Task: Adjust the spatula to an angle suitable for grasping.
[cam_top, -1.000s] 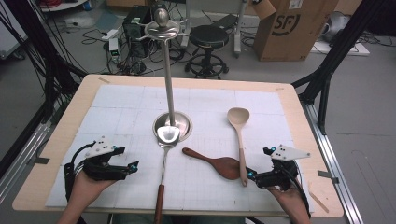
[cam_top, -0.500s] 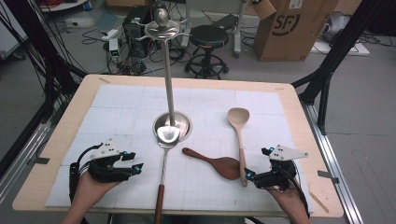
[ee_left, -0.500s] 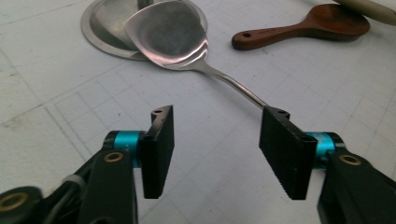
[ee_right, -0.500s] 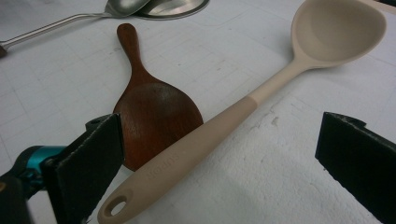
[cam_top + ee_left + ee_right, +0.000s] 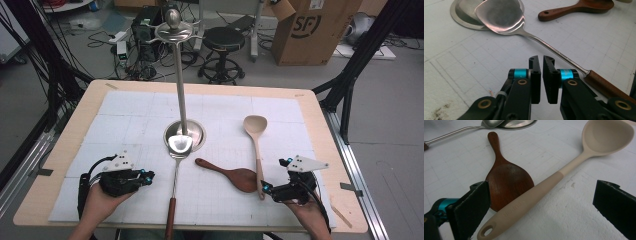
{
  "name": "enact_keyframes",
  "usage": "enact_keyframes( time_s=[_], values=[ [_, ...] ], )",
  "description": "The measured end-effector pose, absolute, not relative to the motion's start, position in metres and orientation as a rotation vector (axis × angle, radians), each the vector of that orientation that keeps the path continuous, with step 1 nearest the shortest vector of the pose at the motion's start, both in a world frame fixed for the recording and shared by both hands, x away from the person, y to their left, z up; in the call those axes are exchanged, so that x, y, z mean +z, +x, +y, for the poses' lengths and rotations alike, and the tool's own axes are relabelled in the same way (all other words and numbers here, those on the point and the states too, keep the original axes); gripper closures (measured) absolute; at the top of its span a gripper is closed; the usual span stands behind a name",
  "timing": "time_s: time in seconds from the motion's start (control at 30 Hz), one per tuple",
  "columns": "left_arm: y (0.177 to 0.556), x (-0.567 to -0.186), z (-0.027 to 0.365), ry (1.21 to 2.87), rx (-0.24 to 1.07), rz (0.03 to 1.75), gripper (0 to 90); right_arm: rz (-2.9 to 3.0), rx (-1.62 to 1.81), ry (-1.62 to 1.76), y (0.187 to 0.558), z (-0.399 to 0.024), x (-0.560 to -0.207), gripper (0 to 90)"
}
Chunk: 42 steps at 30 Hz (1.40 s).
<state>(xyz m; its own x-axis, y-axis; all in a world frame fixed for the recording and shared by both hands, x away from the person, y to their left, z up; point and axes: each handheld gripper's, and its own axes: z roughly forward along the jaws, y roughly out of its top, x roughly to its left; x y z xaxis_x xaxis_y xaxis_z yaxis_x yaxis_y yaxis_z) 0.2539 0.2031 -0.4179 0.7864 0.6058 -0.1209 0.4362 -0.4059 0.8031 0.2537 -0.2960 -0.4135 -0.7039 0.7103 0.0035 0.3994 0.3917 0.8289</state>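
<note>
A steel spatula with a wooden handle lies on the white mat, its blade resting on the base of a tall steel utensil stand. My left gripper sits left of the spatula's handle. Its jaws have just been closing and now stand shut with nothing between them, pointing at the spatula's shaft. A beige spoon and a dark wooden paddle lie to the right, the spoon's handle crossing over the paddle's blade. My right gripper stands open just short of the spoon's handle end and the paddle.
The white gridded mat covers most of the wooden table. Beyond the far edge stand a black stool, a cardboard box and cables on the floor. Black frame legs flank the table.
My left gripper's jaws have gone from wide open to shut, and that hand has edged slightly right toward the spatula. The right gripper and the utensils have stayed put.
</note>
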Motion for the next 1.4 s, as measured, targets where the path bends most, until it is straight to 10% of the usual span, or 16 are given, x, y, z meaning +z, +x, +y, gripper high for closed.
enact_keyframes(
  time_s=[1.4],
  values=[
    [0.249, -0.425, 0.15, 2.155, 0.13, 0.595, 89.8, 2.326, 1.211, 0.953, 0.254, -0.291, -0.415, 0.6]
  ],
)
